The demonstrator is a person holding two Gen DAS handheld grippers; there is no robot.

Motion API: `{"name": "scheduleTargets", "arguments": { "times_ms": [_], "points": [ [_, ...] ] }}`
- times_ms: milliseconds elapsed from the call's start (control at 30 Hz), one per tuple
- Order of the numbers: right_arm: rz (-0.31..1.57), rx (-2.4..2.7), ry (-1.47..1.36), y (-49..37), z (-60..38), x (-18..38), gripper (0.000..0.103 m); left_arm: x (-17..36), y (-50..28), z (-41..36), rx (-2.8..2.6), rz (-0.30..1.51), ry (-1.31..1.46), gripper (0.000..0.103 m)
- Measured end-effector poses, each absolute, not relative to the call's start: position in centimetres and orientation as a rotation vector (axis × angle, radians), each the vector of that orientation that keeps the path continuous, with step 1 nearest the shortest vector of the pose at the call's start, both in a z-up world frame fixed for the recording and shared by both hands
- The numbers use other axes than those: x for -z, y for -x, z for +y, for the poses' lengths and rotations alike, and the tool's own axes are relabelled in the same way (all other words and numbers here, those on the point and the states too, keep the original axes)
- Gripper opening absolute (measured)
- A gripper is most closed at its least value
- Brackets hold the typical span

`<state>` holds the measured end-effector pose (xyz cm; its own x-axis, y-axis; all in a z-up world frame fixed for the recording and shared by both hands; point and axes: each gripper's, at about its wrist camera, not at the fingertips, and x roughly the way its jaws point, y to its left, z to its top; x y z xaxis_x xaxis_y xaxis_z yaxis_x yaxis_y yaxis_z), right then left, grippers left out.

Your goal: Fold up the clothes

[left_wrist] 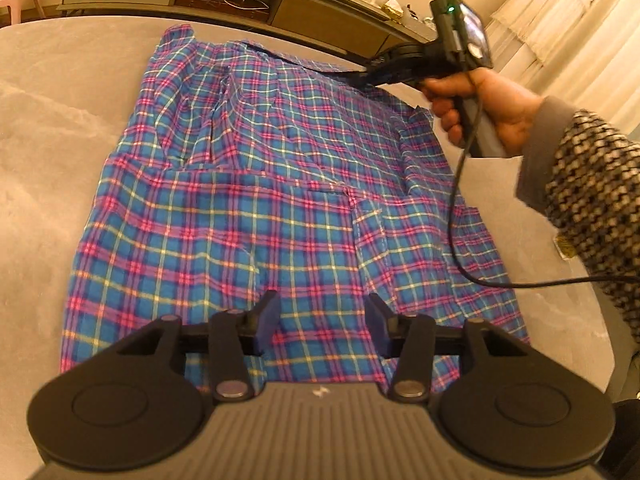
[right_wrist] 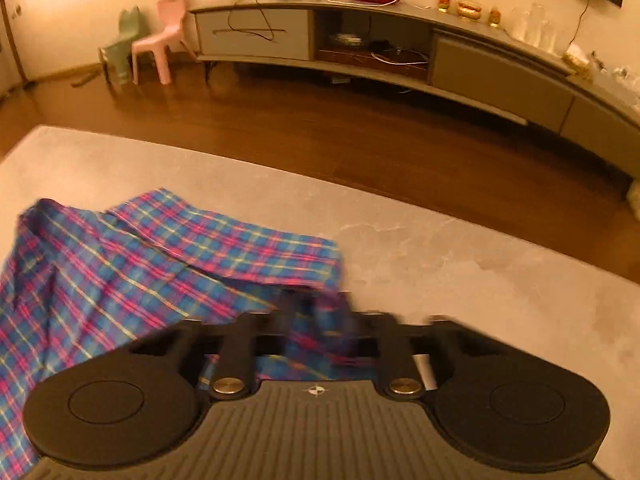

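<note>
Both wrist views look steeply down, close over the same plaid shirt (left_wrist: 256, 208).

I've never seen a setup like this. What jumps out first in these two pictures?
The bright blue and pink plaid shirt catches the eye first, spread over a pale grey table. Next comes the person's hand at the right of the left view, holding the right gripper, whose fingers are shut on a far edge of the shirt. The left gripper hovers open over the near hem.
</note>
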<state>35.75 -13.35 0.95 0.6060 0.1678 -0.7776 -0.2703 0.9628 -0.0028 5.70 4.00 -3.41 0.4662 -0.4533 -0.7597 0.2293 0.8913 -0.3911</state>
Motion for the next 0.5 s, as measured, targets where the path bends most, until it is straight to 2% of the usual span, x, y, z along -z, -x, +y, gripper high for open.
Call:
{"name": "scheduleTargets", "arguments": {
  "times_ms": [167,333,433,500],
  "points": [
    [0.732,-0.349,0.211,-29.9,-11.6,-5.5,0.004,3.3,-5.9,4.7,0.383,0.985,0.275,0.047],
    [0.568,-0.484,0.274,-17.4,-9.6,-10.1,0.004,3.0,-6.1,5.9,0.318,0.977,0.360,0.047],
    [0.547,-0.549,0.327,-9.3,-8.9,-9.9,0.004,3.4,-6.3,7.0,0.279,0.984,0.451,0.047],
    [0.588,-0.550,0.366,-6.0,-8.9,-7.8,0.004,3.7,-6.5,7.5,0.265,0.994,0.505,0.047]
  ]
}}
